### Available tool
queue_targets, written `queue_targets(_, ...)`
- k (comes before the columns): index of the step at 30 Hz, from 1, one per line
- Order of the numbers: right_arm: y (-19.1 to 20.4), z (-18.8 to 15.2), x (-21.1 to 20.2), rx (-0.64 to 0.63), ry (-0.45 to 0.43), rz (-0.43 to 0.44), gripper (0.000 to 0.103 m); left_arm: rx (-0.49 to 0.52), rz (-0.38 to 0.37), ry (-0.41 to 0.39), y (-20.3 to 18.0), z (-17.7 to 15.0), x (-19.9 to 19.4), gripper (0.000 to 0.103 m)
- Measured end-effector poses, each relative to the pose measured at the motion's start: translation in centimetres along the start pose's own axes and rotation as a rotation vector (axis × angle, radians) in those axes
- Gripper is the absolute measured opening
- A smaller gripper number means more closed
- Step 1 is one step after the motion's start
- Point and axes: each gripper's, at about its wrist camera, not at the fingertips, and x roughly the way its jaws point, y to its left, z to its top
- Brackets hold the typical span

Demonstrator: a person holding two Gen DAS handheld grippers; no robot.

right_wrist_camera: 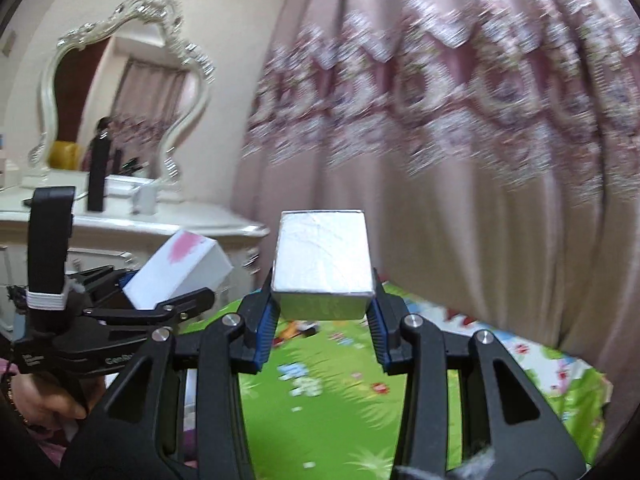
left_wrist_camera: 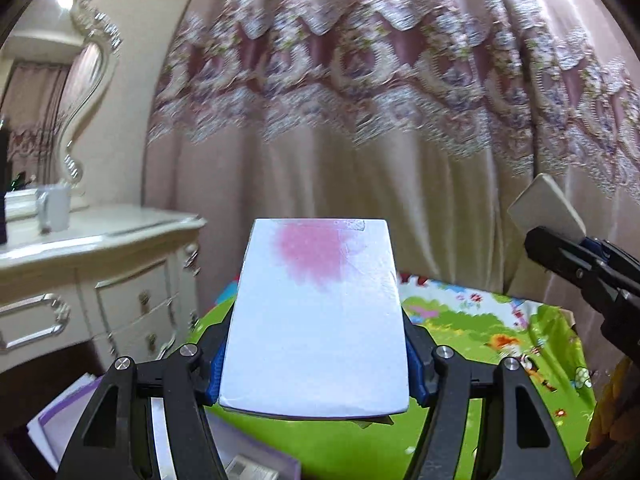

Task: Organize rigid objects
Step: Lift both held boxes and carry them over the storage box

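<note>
The left gripper (left_wrist_camera: 314,360) is clamped on a white box with a pink blotch (left_wrist_camera: 316,312); the right gripper (right_wrist_camera: 323,304) on a silvery box (right_wrist_camera: 322,258). Both ride above the green mat (right_wrist_camera: 340,400), probably mid-carry. Keep them level, apart, lower slowly.

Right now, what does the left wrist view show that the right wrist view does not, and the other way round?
Only the left wrist view shows the white drawers under the dresser top and the papers at lower left.

Only the right wrist view shows the whole ornate mirror, a dark bottle on the dresser, and the person's hand on the left gripper's handle.

Both show the white box with a pink stain held in the left gripper, the silver-white box held in the right gripper, the curtain and the green cartoon mat.
</note>
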Motion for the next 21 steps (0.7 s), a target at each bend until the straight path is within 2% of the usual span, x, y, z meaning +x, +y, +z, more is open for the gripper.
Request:
queue_targets(5,2.4,-0.4,3.4,0.002,0.122,0.126,0.044,-0.072,0.061,0.082,4.0,-1.5,0.1,0.067)
queue_targets(9,5.0,-0.9,6.7,-0.013,0.245,0.246,0.044,-0.111,0.141,0.164,7.0,-2.8,0.2,0.067)
queue_targets(15,10.8,-3.9,12.2,-0.094,0.435,0.410,0.044,-0.212,0.283,0.283,12.3,-5.6,0.2,0.067)
queue_targets(21,15.7,-7.4,15.9,-0.182,0.589,0.519,0.044,-0.253,0.356,0.390,15.7,-8.5,1.0,0.067)
